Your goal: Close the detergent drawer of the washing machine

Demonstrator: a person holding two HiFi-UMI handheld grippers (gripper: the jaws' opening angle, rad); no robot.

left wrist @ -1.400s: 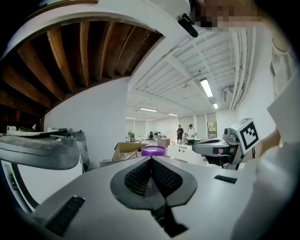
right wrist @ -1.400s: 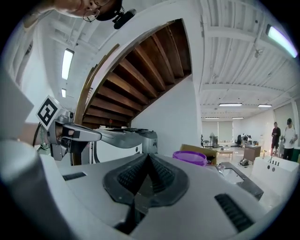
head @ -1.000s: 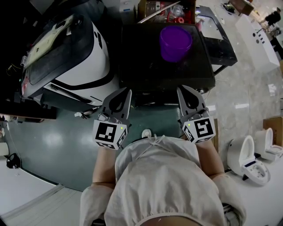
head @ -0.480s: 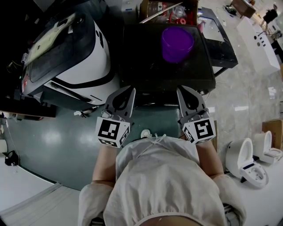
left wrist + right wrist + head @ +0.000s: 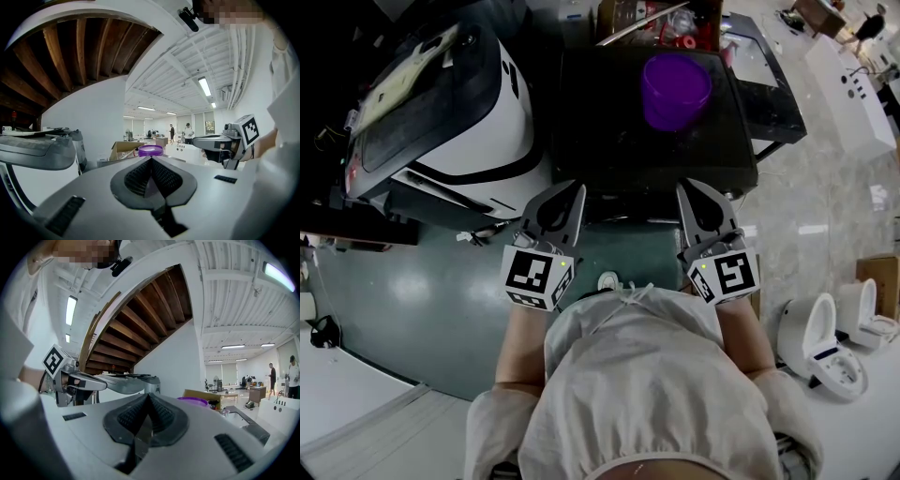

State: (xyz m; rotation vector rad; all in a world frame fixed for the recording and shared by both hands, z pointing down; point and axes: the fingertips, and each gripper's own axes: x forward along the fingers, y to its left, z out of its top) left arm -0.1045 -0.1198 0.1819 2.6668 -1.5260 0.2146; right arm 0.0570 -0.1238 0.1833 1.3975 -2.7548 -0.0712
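The black washing machine stands straight ahead of me, seen from above. Its front face is in shadow, and I cannot make out the detergent drawer in any view. My left gripper hangs shut and empty just before the machine's front edge, left of centre. Level with it, right of centre, my right gripper is also shut and empty. Neither touches the machine. The left gripper and the right gripper show their pads pressed together in their own views.
A purple basin sits on the machine's top, towards the back right. A white and black appliance stands close at the left. Cardboard boxes lie behind. White toilet-like units stand on the floor at the right.
Both grippers have stayed nearly still and shut; the left one has edged slightly towards me. The view has shifted a little.
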